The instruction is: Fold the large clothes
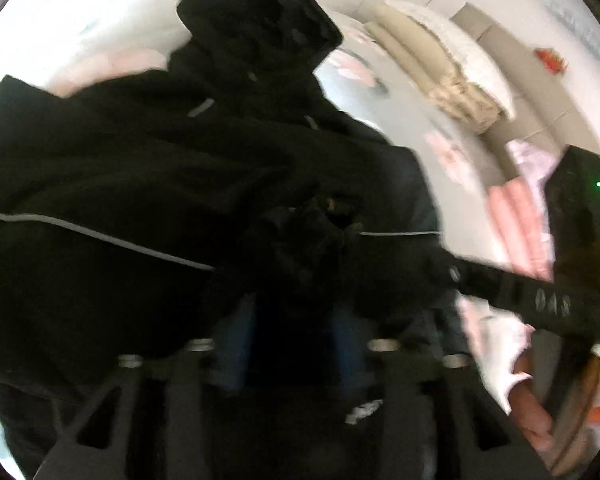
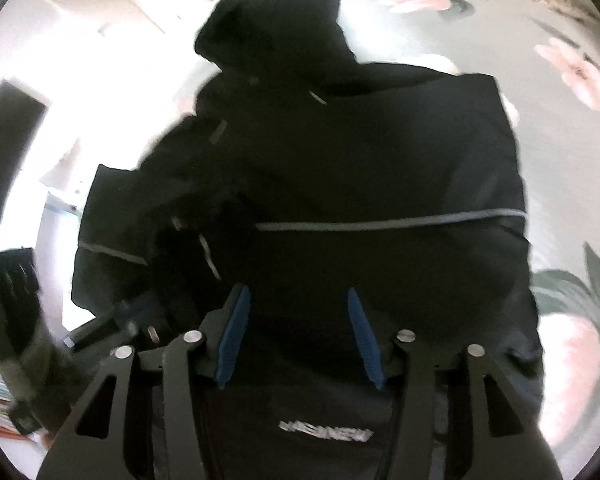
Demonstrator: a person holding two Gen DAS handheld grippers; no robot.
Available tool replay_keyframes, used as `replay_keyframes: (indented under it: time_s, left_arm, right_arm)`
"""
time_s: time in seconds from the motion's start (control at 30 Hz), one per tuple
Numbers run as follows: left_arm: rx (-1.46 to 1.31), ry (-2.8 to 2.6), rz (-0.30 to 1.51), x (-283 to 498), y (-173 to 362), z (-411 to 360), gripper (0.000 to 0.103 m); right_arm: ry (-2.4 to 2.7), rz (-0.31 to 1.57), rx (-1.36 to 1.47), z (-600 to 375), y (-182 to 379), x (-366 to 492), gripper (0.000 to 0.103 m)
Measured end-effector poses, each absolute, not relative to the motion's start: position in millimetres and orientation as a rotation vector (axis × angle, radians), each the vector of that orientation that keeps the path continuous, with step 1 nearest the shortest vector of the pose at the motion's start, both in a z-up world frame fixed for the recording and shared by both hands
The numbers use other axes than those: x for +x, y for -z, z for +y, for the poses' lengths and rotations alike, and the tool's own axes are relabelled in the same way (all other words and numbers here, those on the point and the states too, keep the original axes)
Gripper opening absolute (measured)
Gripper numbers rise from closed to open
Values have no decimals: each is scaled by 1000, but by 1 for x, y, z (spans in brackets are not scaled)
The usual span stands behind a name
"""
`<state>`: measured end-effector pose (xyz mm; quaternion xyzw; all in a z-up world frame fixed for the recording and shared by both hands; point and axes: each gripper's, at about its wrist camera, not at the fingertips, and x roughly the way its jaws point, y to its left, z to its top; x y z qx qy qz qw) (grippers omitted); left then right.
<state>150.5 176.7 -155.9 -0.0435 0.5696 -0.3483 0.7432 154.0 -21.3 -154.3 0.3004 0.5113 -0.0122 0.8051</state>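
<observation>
A black hooded jacket with thin grey piping lies bunched on a floral bedsheet, hood at the far end. My left gripper hangs just over its near part, blue pads apart, only dark cloth behind the gap. My right gripper stands at the jacket's near hem, blue pads spread wide. Black cloth with a silver label fills the space between them, and the pads do not visibly pinch it. In the left wrist view the right gripper reaches in from the right, above a hand.
Beige and white folded bedding is stacked at the bed's far right, with pink folded cloth nearer. A white wall and a dark panel stand to the left in the right wrist view. Both views are blurred.
</observation>
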Motion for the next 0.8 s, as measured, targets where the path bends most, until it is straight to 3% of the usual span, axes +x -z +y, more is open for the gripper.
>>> replay_keyframes:
  time_s: [0.03, 0.23, 0.47, 0.53, 0.57, 0.6, 0.67, 0.8]
  left_arm:
    - [-162, 791, 1252, 151, 156, 179, 78]
    - [-184, 811, 1264, 142, 150, 181, 78]
    - [-204, 683, 1222, 145, 132, 240, 78]
    - [-199, 622, 1176, 152, 122, 255, 78]
    - [-199, 601, 1154, 155, 117, 260, 78]
    - [-199, 569, 1115, 160, 109, 267, 78]
    - [-196, 514, 1056, 172, 96, 276, 78]
    - [-154, 468, 1011, 198, 89, 272, 78]
  right_arm:
    - [9, 1081, 673, -23, 152, 157, 62]
    - [-17, 1067, 771, -33, 153, 165, 75]
    - [-107, 1147, 858, -6, 202, 192, 76]
    - [-144, 1154, 868, 6, 209, 200, 68]
    - [-150, 1159, 828, 13, 206, 204, 46]
    - [-145, 1159, 761, 20, 198, 206, 39]
    - [-117, 1121, 650, 24, 173, 200, 32]
    - [24, 1018, 483, 1, 112, 172, 31]
